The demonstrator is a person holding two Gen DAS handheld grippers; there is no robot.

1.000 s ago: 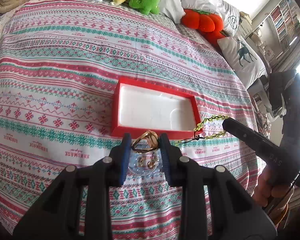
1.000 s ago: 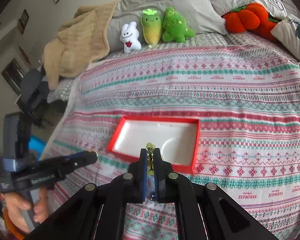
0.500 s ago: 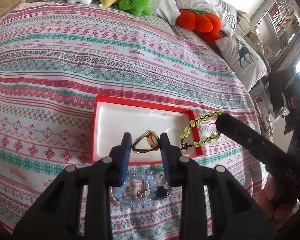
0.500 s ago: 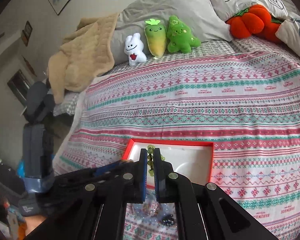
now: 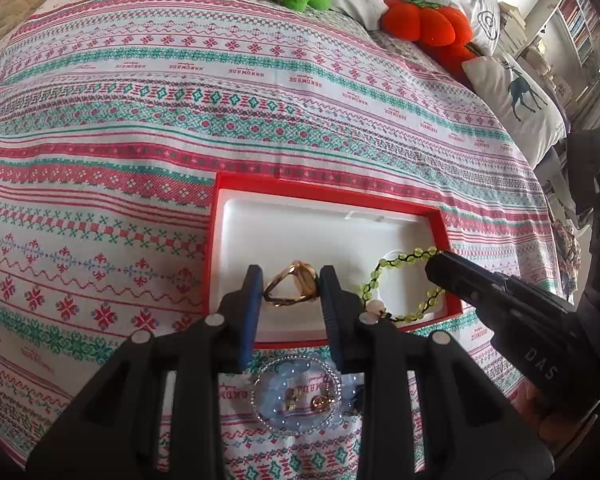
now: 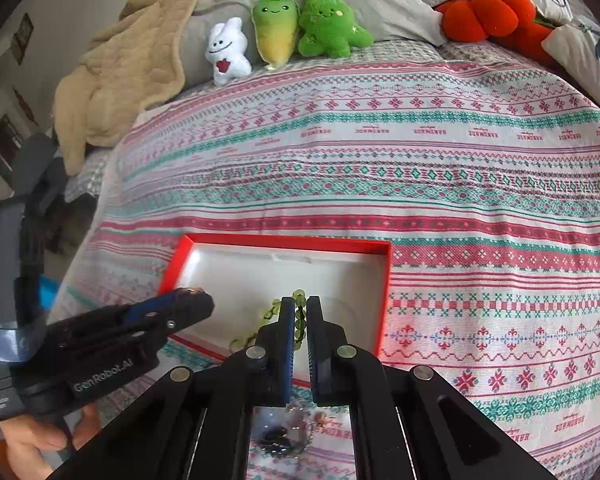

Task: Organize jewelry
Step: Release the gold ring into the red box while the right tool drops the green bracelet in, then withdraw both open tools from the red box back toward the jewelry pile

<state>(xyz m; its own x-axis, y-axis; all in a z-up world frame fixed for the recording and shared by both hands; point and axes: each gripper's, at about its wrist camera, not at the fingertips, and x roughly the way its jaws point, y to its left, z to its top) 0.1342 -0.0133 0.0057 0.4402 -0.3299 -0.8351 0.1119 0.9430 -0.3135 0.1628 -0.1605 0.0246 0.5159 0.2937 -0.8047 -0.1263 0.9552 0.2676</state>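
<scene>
Both grippers loaded, both over the red tray point(image 5: 212, 240) (white liner, lower centre of both views).

Left gripper point(image 5: 291, 286): jaws part-way in, clamped on a gold ring point(image 5: 290, 286), pads touching it on either side. In the left view the ring sits against the near half of the liner; whether it touches the liner I can't tell.

Right gripper point(image 6: 299, 316): jaws nearly shut, pinching the green bead bracelet point(image 6: 298, 322). In the left view the bracelet point(image 5: 400, 284) loops out from the right gripper's tip at centre right, over the tray's right end. It has a pale bead and dark cord at the low end, near the front rim.

Progress: tray liner looks bare, nothing released in it yet. So 0 items placed, 2 in transit, both about at drop position.

Left to do: lower and release ring and bracelet, then go back for the leftover jewelry pile point(image 5: 296, 396) on the bedspread point(image 5: 260, 100), just below the tray's front edge at bottom centre. It has a pale blue bead strand, a sparkly chain, small gold pieces and something dark. Exact count not readable.

Judgement: early stage, roughly the 1st placement.
</scene>
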